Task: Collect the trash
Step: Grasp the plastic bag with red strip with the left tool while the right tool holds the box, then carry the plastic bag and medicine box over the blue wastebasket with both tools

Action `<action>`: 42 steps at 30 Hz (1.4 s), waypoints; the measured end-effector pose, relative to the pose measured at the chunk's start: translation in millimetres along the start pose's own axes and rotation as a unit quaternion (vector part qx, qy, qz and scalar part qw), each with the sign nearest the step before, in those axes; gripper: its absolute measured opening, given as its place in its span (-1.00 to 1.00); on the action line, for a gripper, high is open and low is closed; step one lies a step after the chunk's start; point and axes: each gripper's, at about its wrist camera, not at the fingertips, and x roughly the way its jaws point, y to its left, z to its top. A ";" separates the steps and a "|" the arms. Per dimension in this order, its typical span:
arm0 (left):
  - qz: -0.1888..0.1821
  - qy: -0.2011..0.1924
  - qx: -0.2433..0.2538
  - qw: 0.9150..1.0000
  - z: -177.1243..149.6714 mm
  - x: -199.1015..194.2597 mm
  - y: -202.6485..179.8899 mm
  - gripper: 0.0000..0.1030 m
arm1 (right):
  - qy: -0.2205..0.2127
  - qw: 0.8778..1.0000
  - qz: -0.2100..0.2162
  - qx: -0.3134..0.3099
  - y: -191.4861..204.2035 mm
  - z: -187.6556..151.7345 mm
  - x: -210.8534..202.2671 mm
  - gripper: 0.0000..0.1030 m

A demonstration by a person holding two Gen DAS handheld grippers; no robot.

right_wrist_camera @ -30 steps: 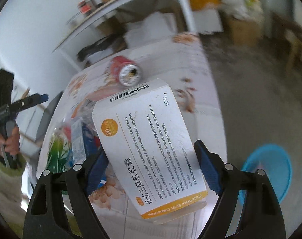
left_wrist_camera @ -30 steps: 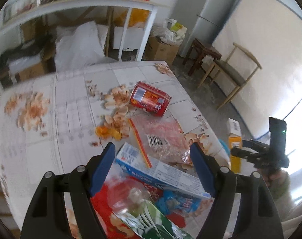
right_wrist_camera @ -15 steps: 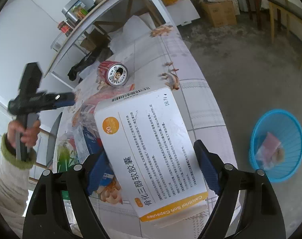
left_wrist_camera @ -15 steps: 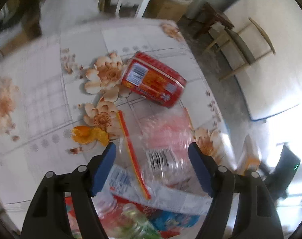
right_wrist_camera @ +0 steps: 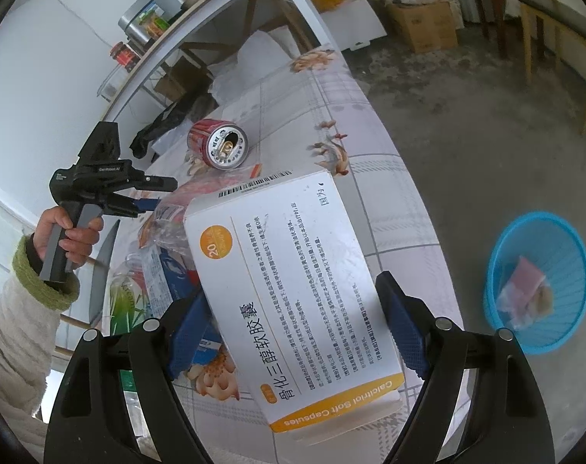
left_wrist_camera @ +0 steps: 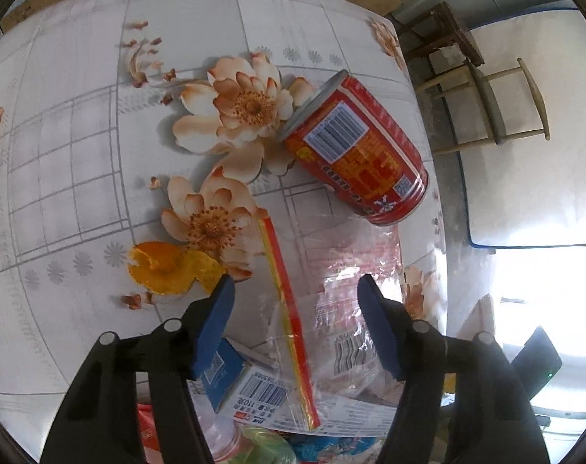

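My left gripper (left_wrist_camera: 297, 301) points down over a clear plastic zip bag (left_wrist_camera: 347, 270) with a red strip. Its jaws are closing with the bag between them, and the pads do not press on it. Just beyond the bag a red can (left_wrist_camera: 355, 150) lies on its side. An orange peel (left_wrist_camera: 165, 266) sits left of the fingers. Above the table edge, my right gripper (right_wrist_camera: 291, 290) is shut on a white and orange capsule box (right_wrist_camera: 293, 278). The right wrist view also shows the can (right_wrist_camera: 217, 149) and the left gripper (right_wrist_camera: 150, 203) in a person's hand (right_wrist_camera: 68, 228).
The flowered tablecloth (left_wrist_camera: 80, 154) covers the table. A blue and white carton (left_wrist_camera: 254, 386) and a green-labelled bottle (right_wrist_camera: 125, 297) lie under the left gripper. A blue basket (right_wrist_camera: 498, 239) with some trash stands on the floor at the right. Chairs (left_wrist_camera: 501, 116) and a shelf (right_wrist_camera: 200, 19) stand beyond.
My left gripper has come down and forward over the plastic bag, tilting steeper, and its jaws have narrowed. The right gripper has stayed in place with the box.
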 end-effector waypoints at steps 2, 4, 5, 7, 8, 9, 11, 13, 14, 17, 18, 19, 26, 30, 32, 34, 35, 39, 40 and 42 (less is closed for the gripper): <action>-0.007 0.005 -0.007 1.000 1.1 2.4 2.9 0.10 | 0.000 1.000 0.000 0.000 0.1 -0.2 0.2 0.52; -0.015 0.007 -0.012 1.000 1.9 4.7 2.6 -0.04 | 0.000 1.000 -0.001 0.001 -0.2 -0.3 0.2 0.52; -0.018 0.007 -0.013 1.000 1.0 4.6 4.9 -0.08 | -0.001 1.000 -0.001 0.001 -0.3 -0.4 0.0 0.52; -0.026 0.006 -0.015 1.000 0.7 4.9 3.6 -0.22 | -0.001 1.000 -0.001 0.002 -0.6 -0.8 -0.4 0.52; -0.028 0.004 -0.014 0.999 0.4 4.3 3.1 -0.25 | -0.001 1.000 -0.001 0.003 -0.9 -0.9 -0.6 0.52; -0.031 0.002 -0.013 0.999 0.1 4.3 2.1 -0.31 | -0.001 1.000 -0.002 0.003 -1.1 -0.9 -0.7 0.52; -0.038 -0.001 -0.010 0.999 -0.8 2.9 0.6 -0.40 | -0.001 1.000 -0.003 0.005 -2.3 -0.9 -1.1 0.52; -0.042 -0.006 -0.005 0.999 -2.7 0.0 -0.5 -0.50 | 0.000 1.000 -0.004 0.006 -3.3 -0.4 -0.8 0.52; -0.044 -0.007 -0.003 0.999 -2.9 -0.3 -2.2 -0.52 | 0.000 1.000 -0.004 0.006 -3.8 -0.6 -1.0 0.51; -0.049 -0.010 0.004 0.999 -7.6 -6.1 -2.6 -0.61 | 0.000 1.000 -0.004 0.006 -4.1 -0.5 -1.0 0.51; -0.050 -0.010 0.006 0.999 -9.0 -7.7 -3.3 -0.64 | 0.000 1.000 -0.005 0.006 -4.3 -0.5 -1.2 0.51; -0.052 -0.012 0.008 0.999 -10.6 -9.9 -4.4 -0.66 | -0.001 1.000 -0.005 0.006 -4.2 -0.5 -1.4 0.51; -0.066 -0.029 0.024 0.997 -25.6 -29.4 -15.3 -0.79 | -0.003 1.000 -0.003 0.005 -3.0 -1.5 -1.6 0.50; -0.075 -0.039 0.035 0.996 -34.2 -40.7 -22.0 -0.84 | -0.006 1.000 -0.001 0.006 -3.3 -2.1 -2.8 0.50; -0.082 -0.047 0.041 0.995 -37.4 -44.8 -27.0 -0.86 | -0.007 1.000 -0.001 0.006 -2.7 -1.5 -4.6 0.50; -0.089 -0.055 0.046 0.993 -40.0 -50.0 -31.8 -0.88 | -0.009 1.000 -0.001 0.005 -2.1 -1.7 -5.6 0.49; -0.092 -0.059 0.049 0.993 -41.6 -53.0 -33.8 -0.89 | -0.010 1.000 -0.001 0.005 -1.6 -2.0 -6.2 0.49; -0.107 -0.073 0.069 0.989 -50.9 -65.4 -44.7 -0.91 | -0.014 1.000 -0.002 0.004 0.3 -2.5 -10.4 0.49; -0.110 -0.074 0.074 0.988 -52.9 -67.6 -47.4 -0.91 | -0.016 1.000 -0.003 0.004 0.8 -2.4 -11.3 0.49; -0.112 -0.080 0.084 0.987 -58.1 -73.3 -54.5 -0.92 | -0.018 1.000 -0.003 0.005 1.2 -2.6 -13.1 0.49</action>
